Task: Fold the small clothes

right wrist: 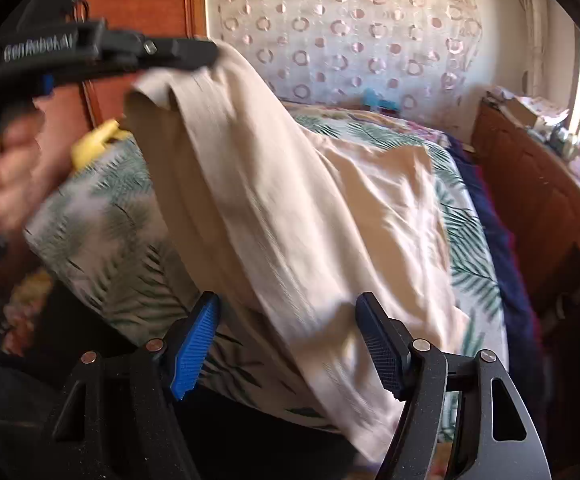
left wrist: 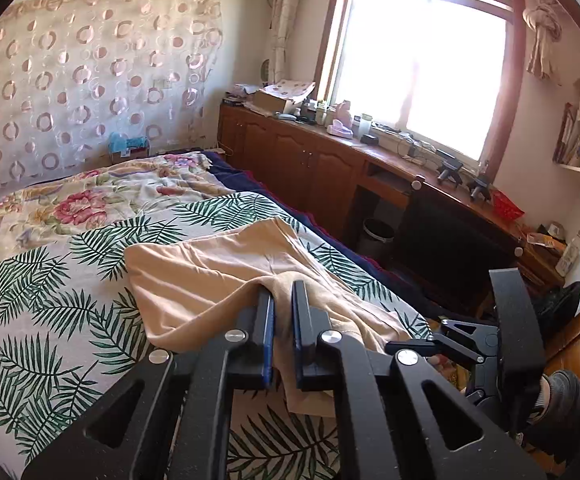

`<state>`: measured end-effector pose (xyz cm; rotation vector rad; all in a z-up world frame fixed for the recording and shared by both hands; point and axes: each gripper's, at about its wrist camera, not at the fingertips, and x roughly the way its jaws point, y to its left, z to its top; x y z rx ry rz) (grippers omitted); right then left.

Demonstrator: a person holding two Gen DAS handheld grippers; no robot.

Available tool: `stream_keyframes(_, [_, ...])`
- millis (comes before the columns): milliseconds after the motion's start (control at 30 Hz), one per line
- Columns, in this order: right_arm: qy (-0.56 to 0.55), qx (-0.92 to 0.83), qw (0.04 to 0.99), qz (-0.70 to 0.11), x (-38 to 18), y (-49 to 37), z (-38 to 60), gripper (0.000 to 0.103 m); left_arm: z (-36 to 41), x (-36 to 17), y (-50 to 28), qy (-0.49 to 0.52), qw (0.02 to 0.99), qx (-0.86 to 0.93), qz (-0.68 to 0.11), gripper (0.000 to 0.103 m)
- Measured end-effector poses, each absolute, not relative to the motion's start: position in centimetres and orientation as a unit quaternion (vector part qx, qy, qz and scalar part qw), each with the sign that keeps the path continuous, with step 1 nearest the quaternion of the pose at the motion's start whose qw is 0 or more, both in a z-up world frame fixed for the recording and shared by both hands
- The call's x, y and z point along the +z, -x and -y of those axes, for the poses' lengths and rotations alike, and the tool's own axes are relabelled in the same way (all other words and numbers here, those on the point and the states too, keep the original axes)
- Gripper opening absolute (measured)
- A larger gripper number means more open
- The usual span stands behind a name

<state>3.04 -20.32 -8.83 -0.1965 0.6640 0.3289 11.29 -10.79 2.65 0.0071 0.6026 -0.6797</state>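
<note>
Garment: a beige piece of clothing (left wrist: 217, 276) lies on the bed (left wrist: 49, 300), one end lifted, the rest spread over the leaf-print cover.
Left gripper (left wrist: 282, 300): its jaws are pressed together, pinching a fold of the beige cloth; in the right wrist view it holds the raised end up at the upper left (right wrist: 205, 56).
Right gripper (right wrist: 287, 336): its jaws are spread wide, the cloth hanging between them with neither blue pad pressing it.
Bed edges: the garment's lower end hangs past the near edge of the bed; a dark blue blanket (left wrist: 330, 236) runs along the window side.
Open room: bare leaf-print cover lies on the left of the garment; a narrow floor strip separates the bed from the wooden cabinet (left wrist: 302, 160).
Worktop: the cabinet top under the window (left wrist: 422, 68) is crowded with small things.
Writing: white lettering on the left gripper's body, roughly "GenRobot.AI", partly blurred.
Hard to make out: the hand (right wrist: 5, 168) on the left gripper is blurred; a yellow thing (right wrist: 97, 140) behind the cloth is half hidden; the garment's type cannot be told.
</note>
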Motion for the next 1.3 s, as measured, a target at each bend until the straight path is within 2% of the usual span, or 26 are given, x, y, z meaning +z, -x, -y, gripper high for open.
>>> stream_keyframes(433, [0.136, 0.139, 0.916, -0.351, -10.8, -4.3, 20.3, 0.071, 9.2, 2.7, -12.2, 0.018, 0.905, -0.314, -0.288, 0.009])
stream_keyframes(467, [0.138, 0.144, 0.914, -0.353, -10.7, -4.5, 20.4, 0.064, 9.0, 2.6, -12.3, 0.018, 0.906, -0.311, -0.288, 0.009])
stream_keyframes(500, [0.138, 0.154, 0.908, -0.364, -10.5, -4.9, 20.4, 0.028, 8.7, 2.5, -12.4, 0.016, 0.907, -0.307, -0.288, 0.009])
stream_keyframes(533, [0.144, 0.159, 0.902, -0.374, -10.2, -5.3, 20.7, 0.011, 8.5, 2.4, -12.5, 0.015, 0.907, -0.304, -0.29, 0.009])
stream_keyframes(900, [0.184, 0.156, 0.926, -0.292, -0.6, -14.1, 21.8, 0.008, 5.5, 0.5, -17.9, 0.022, 0.923, -0.242, -0.298, 0.009])
stream_keyframes(1233, [0.146, 0.186, 0.923, -0.303, -1.6, -24.2, 21.7, 0.008, 5.0, -1.2, -23.4, 0.024, 0.921, -0.216, -0.323, 0.009])
stream_keyframes(1300, [0.136, 0.19, 0.921, -0.312, -2.2, -25.7, 22.3, 0.008, 5.3, -1.5, -24.1, 0.018, 0.922, -0.215, -0.322, 0.012])
